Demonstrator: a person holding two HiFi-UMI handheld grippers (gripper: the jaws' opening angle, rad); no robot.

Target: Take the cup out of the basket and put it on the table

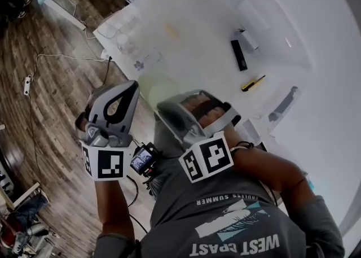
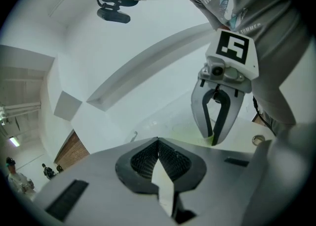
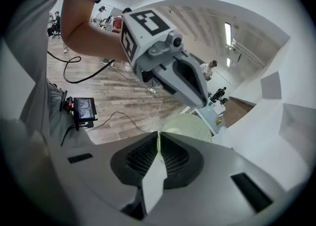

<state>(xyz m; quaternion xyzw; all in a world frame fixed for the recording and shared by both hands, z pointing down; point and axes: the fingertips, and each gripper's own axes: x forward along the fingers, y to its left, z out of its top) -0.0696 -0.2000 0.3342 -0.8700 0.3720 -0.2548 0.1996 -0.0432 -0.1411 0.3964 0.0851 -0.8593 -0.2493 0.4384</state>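
A pale green round cup (image 1: 163,90) with a dotted surface hangs just off the table's near edge; it also shows past my jaws in the right gripper view (image 3: 190,127). My right gripper (image 1: 161,108) is shut, and a thin green strip of the cup's rim sits between its tips (image 3: 158,135). My left gripper (image 1: 131,86) is held beside it on the left, shut with nothing between its fingers (image 2: 158,140). In the left gripper view the right gripper (image 2: 213,140) points down onto a faint green patch. No basket can be made out.
The white table (image 1: 214,14) carries a black bar (image 1: 238,55), a yellow-black pen (image 1: 253,83), a white box (image 1: 248,40) and clear containers (image 1: 121,36). Cables run over the wooden floor (image 1: 51,82). A small screen (image 1: 144,160) hangs at the person's waist.
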